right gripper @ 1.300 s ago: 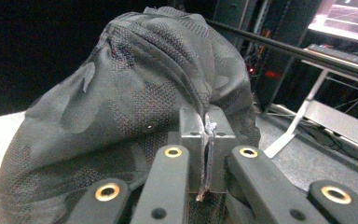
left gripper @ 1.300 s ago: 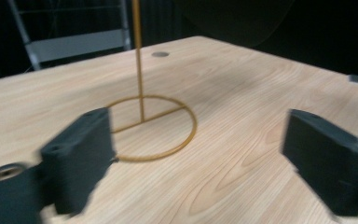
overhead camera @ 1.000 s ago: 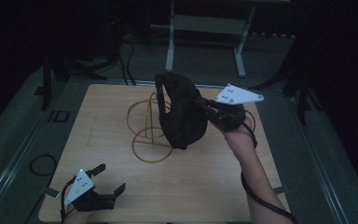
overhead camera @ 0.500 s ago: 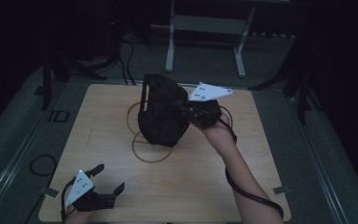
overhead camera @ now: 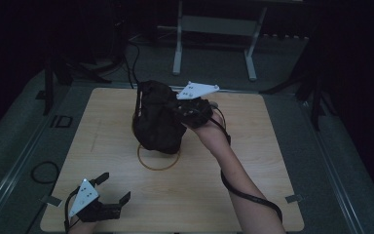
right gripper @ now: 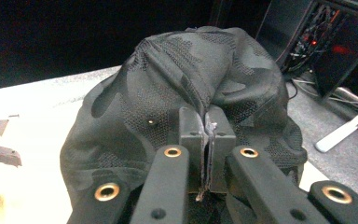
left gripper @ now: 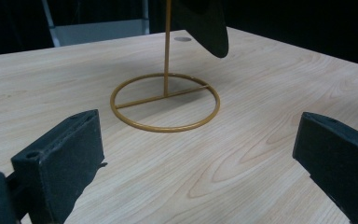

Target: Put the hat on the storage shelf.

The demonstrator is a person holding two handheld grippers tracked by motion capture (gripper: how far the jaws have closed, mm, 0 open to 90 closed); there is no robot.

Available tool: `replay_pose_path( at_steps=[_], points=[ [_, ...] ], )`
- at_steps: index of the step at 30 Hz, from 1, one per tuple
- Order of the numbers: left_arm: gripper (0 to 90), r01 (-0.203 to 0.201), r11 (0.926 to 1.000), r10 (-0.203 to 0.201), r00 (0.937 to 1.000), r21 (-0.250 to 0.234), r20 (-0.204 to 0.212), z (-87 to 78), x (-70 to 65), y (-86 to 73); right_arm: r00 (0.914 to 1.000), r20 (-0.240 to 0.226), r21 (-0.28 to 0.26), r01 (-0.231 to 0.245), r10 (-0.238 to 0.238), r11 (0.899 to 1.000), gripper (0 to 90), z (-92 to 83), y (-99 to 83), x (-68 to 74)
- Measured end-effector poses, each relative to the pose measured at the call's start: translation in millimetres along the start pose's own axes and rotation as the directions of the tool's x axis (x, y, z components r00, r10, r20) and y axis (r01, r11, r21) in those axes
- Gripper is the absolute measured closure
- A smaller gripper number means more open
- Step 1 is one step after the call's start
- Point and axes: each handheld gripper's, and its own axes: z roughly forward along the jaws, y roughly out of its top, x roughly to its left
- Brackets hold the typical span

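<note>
Right gripper (overhead camera: 187,114) holds a dark cap (overhead camera: 157,118) up over the gold wire stand (overhead camera: 158,157).

In the right gripper view its jaws are pinched tight on a fold of the cap's mesh fabric, the crown bulging beyond the fingertips. The left gripper (overhead camera: 111,187) rests low on the wooden table (overhead camera: 253,161) with jaws spread wide and nothing between them; ahead of its fingers stands the stand's ring base and upright post, the cap's edge hanging beside the post.

Left hand-held gripper (overhead camera: 108,191) agape; right hand-held gripper (overhead camera: 177,114) clamped.
</note>
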Motion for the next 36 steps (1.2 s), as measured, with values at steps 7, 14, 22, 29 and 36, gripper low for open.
replay_pose_path(
  at_steps=[7,14,22,29,36],
  points=[
    [2.1,-0.005,1.0000,0.005,0.9999,0.006,0.011,1.3,-2.0,-1.0,0.9994,-0.036,0.029,0.005,-0.004,1.000,75.1,12.3,1.5,2.3],
    [2.1,-0.003,0.9999,0.003,0.9999,0.010,0.014,1.8,-2.4,-1.6,0.9994,-0.034,0.018,-0.011,0.012,1.000,64.0,16.7,-3.7,4.0],
    [2.1,0.004,1.0000,-0.004,0.9999,0.005,0.017,1.9,-1.9,-1.3,0.9978,-0.059,-0.002,-0.029,0.029,1.000,53.8,10.2,-2.0,3.0],
    [2.1,0.008,1.0000,-0.008,0.9998,0.003,0.018,2.1,-2.4,-1.1,0.9979,-0.056,-0.010,-0.034,0.033,0.999,38.8,2.0,-8.7,1.1],
    [2.1,0.008,1.0000,-0.008,0.9998,0.004,0.019,2.6,-2.9,-1.4,0.9963,-0.064,-0.035,-0.060,0.057,0.998,28.3,-11.4,-21.6,-3.6]
  ],
)
